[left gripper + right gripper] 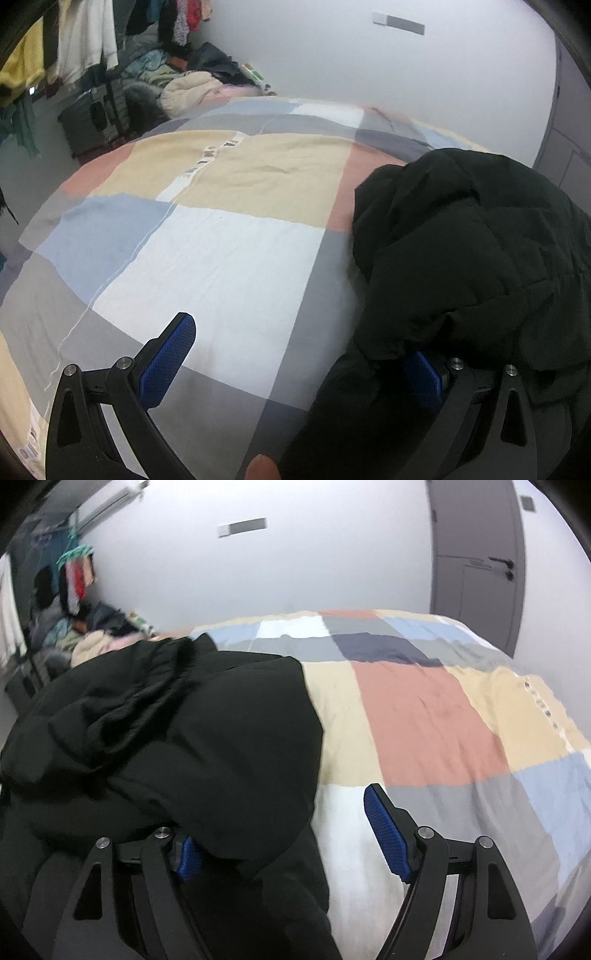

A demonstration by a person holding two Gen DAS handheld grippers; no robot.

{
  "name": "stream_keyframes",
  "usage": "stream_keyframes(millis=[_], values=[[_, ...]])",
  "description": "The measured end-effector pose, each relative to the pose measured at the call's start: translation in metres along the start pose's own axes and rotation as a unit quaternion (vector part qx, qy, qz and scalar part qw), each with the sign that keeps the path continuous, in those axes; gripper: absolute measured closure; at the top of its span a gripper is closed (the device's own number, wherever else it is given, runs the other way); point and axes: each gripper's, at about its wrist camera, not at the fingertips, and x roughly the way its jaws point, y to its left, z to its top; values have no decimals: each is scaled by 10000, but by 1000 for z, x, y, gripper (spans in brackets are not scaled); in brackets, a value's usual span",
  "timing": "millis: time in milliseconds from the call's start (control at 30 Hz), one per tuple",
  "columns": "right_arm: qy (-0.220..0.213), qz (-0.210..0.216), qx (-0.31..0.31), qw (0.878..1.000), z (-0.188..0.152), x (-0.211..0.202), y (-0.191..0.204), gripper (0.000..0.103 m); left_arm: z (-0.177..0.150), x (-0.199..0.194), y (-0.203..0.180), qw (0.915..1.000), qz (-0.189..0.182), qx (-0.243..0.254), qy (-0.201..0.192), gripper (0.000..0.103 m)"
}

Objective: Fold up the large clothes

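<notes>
Patchwork quilt [229, 240] bears black coat [184, 731] (draping both wide-apart tools' inner fingers).

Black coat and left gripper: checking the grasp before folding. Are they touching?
Touching. In the left wrist view, the black coat drapes over the left gripper's right finger, hiding its tip; jaws are wide apart.

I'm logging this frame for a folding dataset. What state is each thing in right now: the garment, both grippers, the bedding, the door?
Black coat: crumpled in a heap on the bed, not yet folded.
Left gripper: open, coat fabric draped over its right finger.
Right gripper: open, coat fabric draped over its left finger.
Patchwork duvet: spread fairly flat over the bed.
Grey door: shut.
Clothes pile: jumbled beyond the bed.
</notes>
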Motion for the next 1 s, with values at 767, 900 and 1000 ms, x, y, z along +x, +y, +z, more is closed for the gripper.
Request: stream_keyframes(millis=[767,900,1000], values=[[-988,807,-200,9916,50,-250,41,25,43,-275,28,9891,-876,3,-1186,0],[-1223,749,-434,9887,51,-310,50,25,34,-343,48,9832,-1097,12,-1462,0],[-1333,850,-477,9863,46,-342,52,25,23,-384,65,9804,-1195,-27,-1566,0]])
